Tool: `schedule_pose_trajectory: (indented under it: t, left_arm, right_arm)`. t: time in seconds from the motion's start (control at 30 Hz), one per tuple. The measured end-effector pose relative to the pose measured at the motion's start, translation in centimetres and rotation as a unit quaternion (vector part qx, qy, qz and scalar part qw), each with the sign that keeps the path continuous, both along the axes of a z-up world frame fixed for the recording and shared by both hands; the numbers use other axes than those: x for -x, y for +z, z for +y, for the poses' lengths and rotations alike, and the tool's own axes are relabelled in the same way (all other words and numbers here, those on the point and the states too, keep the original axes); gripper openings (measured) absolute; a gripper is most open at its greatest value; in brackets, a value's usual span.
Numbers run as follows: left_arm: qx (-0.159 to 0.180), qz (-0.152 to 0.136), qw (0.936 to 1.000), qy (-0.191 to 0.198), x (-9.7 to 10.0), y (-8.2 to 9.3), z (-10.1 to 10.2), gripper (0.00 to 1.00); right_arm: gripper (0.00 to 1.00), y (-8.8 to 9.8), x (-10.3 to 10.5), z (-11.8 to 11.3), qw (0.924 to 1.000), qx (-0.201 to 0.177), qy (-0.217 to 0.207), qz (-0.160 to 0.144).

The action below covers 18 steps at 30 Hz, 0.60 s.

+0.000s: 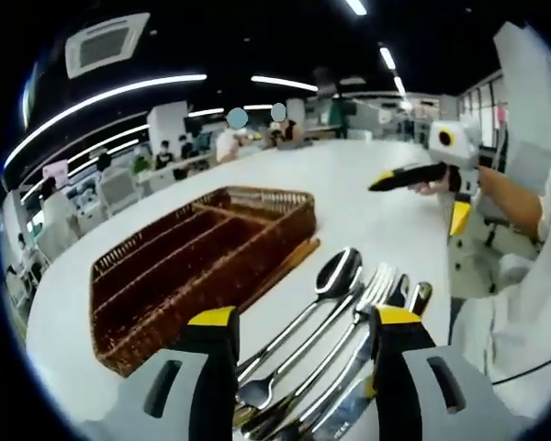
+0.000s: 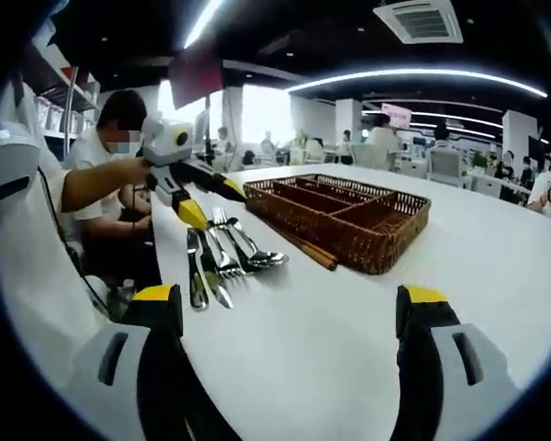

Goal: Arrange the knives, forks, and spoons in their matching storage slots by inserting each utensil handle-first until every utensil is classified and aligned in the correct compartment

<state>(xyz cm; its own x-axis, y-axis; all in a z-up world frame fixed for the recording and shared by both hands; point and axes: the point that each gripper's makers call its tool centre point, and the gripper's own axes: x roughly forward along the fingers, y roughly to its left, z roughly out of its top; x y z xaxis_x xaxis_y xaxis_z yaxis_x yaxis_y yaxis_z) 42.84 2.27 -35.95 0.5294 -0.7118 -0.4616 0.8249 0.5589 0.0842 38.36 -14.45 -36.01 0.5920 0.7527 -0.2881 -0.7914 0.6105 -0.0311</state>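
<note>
A pile of steel cutlery lies on the white table: spoons [image 1: 335, 276], forks [image 1: 376, 285] and knives [image 2: 196, 266]. My left gripper [image 1: 305, 320] is open, and the pile lies between and beyond its yellow-tipped jaws. The right gripper view shows this gripper [image 2: 217, 206] hovering over the cutlery [image 2: 228, 253]. A brown wicker tray [image 1: 202, 253] with long slots stands left of the pile; its slots look bare. My right gripper [image 2: 292, 299] is open over bare table with nothing between its jaws. It hangs in the air [image 1: 421, 204] to the far right.
A pair of brown chopsticks [image 2: 305, 246] lies along the tray's [image 2: 386, 230] near side. The table [image 2: 349, 349] stretches wide and white around everything. A person's white sleeve [image 1: 533, 276] is at the table's edge. People sit at desks [image 1: 179, 152] in the background.
</note>
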Motion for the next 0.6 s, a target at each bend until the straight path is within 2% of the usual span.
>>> schedule_pose_trajectory:
  t: [0.1, 0.27, 0.5, 0.6]
  left_arm:
    - [-0.001, 0.001, 1.0000, -0.009, -0.1, 0.0, -0.2, 0.50]
    - [-0.013, 0.007, 0.9998, -0.017, -0.8, -0.4, -0.4, 0.49]
    - [-0.022, 0.011, 0.9994, -0.026, -1.3, -1.0, -0.3, 0.48]
    - [-0.030, 0.011, 0.9988, -0.037, -1.4, -1.1, -0.3, 0.44]
  right_arm:
    - [1.00, -0.4, 0.0, -0.2, 1.0000, 0.004, -0.003, 0.002]
    - [1.00, -0.9, 0.3, -0.6, 0.9999, 0.006, -0.008, 0.008]
    - [1.00, -1.0, 0.4, -0.8, 0.9999, 0.003, -0.009, 0.010]
    - [1.00, -1.0, 0.4, -0.8, 0.9999, 0.002, -0.011, 0.011]
